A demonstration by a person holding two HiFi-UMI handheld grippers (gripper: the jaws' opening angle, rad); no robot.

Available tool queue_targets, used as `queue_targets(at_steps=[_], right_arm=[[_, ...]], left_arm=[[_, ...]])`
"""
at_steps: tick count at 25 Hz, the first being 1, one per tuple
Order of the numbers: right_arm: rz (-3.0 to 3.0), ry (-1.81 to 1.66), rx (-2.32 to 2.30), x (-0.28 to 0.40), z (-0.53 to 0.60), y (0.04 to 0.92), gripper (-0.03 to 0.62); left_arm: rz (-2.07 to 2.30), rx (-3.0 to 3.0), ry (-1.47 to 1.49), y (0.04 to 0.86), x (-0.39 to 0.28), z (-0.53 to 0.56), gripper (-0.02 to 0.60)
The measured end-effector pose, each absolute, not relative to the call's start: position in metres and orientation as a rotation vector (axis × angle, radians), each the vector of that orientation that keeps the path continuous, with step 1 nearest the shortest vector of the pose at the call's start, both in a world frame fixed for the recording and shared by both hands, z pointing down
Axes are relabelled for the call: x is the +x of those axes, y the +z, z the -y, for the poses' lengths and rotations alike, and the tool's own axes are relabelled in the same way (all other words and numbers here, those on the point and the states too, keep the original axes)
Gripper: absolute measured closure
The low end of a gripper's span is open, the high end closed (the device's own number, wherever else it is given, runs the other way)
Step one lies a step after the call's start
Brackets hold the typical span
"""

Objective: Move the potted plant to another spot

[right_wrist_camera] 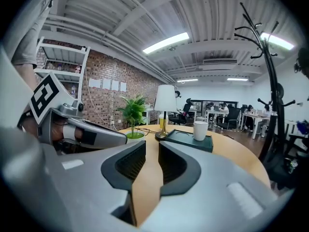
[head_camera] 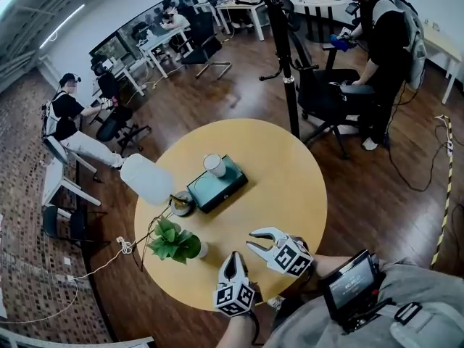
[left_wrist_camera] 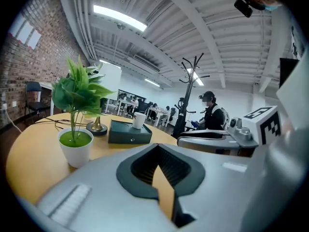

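A small potted plant (head_camera: 174,241) with green leaves in a white pot stands near the left front edge of the round wooden table (head_camera: 290,180). My left gripper (head_camera: 233,257) hovers just right of it, apart from it, its jaws shut and empty. In the left gripper view the plant (left_wrist_camera: 76,146) stands upright at the left, clear of the left gripper (left_wrist_camera: 157,146). My right gripper (head_camera: 251,242) is further right, its jaws a narrow gap apart with nothing between them. In the right gripper view the plant (right_wrist_camera: 134,111) shows beyond the right gripper (right_wrist_camera: 152,143).
A white-shaded lamp (head_camera: 148,180) stands behind the plant, its cable trailing over the table's left edge. A dark green box (head_camera: 216,187) carries a white cup (head_camera: 214,164) at mid-table. A coat stand (head_camera: 286,64), an office chair (head_camera: 330,96) and a standing person (head_camera: 384,42) lie beyond.
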State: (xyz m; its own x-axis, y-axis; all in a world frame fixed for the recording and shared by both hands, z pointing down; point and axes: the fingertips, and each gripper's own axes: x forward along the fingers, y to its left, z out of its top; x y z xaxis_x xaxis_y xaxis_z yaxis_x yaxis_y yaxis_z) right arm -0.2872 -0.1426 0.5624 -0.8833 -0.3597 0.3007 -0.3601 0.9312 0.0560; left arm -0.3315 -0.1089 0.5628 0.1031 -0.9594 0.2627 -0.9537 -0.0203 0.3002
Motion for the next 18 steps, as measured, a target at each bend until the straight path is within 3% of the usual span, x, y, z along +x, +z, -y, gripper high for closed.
queue_targets(at_steps=[7,18], right_arm=[[2.779,0.063,0.577,-0.224,0.14,0.556,0.586],[2.818,0.056,0.515,-0.175,0.118,0.528,0.586]], left_arm=[[1.903,2.01,-0.029,0.544,-0.273,0.103,0.58],[1.96,2.01,-0.04,0.519,-0.221,0.078,0.58]])
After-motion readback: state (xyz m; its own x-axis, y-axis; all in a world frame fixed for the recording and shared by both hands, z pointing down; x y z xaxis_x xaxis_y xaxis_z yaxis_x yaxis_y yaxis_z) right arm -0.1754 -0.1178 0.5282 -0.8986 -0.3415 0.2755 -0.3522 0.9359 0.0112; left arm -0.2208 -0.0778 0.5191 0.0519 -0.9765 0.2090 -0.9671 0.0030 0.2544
